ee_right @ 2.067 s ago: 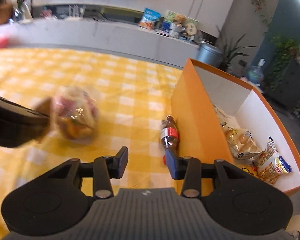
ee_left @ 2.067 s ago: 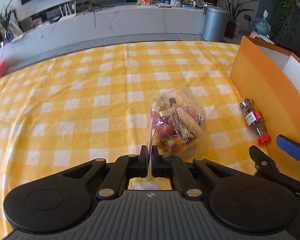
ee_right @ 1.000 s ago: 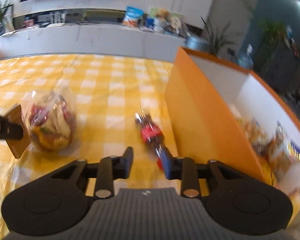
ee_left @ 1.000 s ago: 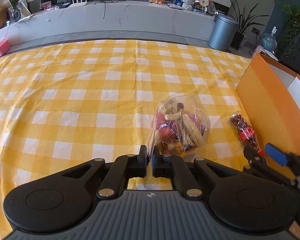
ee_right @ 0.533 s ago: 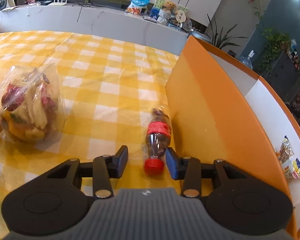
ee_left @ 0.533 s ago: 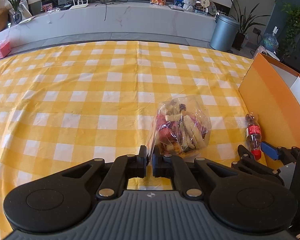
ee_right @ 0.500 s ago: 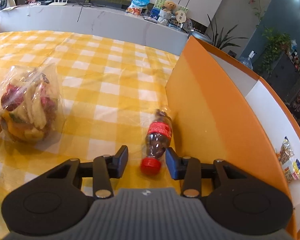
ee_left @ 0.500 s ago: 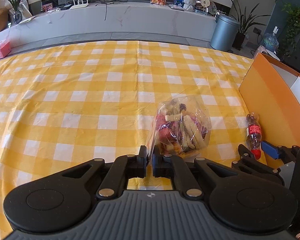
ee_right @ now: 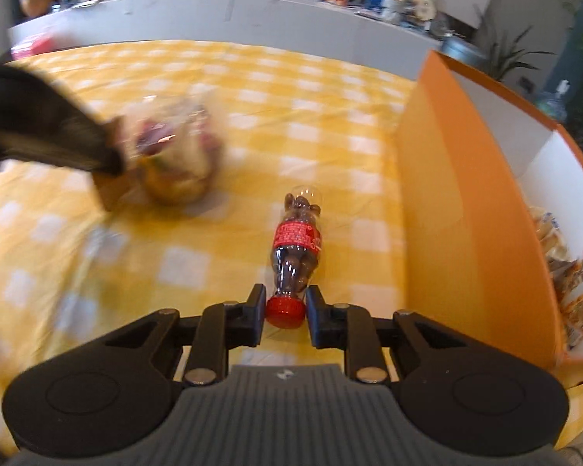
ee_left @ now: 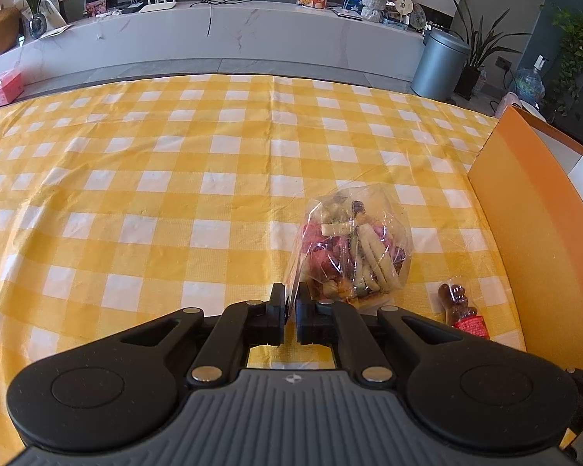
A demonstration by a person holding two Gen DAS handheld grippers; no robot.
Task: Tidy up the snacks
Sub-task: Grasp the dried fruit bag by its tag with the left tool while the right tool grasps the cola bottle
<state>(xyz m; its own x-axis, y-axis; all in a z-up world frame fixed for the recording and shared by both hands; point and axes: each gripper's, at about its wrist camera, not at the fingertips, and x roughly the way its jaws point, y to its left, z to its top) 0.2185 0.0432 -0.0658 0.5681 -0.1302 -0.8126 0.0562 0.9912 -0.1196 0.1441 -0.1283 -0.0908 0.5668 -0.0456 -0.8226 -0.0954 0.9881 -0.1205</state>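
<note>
A clear plastic bag of mixed snacks (ee_left: 353, 252) hangs from my left gripper (ee_left: 290, 312), which is shut on the bag's edge. The bag shows blurred in the right wrist view (ee_right: 175, 155), with the left gripper (ee_right: 109, 163) beside it. A small cola-shaped bottle of brown candies with a red label and red cap (ee_right: 297, 248) lies on the yellow checked cloth; it also shows in the left wrist view (ee_left: 460, 306). My right gripper (ee_right: 285, 310) has closed around the bottle's red cap, fingers on either side of it.
An orange box with white inner walls (ee_right: 458, 202) stands at the right, holding several snack packets (ee_right: 575, 272); its orange wall (ee_left: 536, 240) is close to the bottle. The checked table (ee_left: 175, 178) stretches left. A counter with clutter and a grey bin (ee_left: 439, 64) lie beyond.
My right gripper has moved forward and narrowed its fingers onto the bottle's red cap. The left gripper still holds the snack bag, which has shifted little.
</note>
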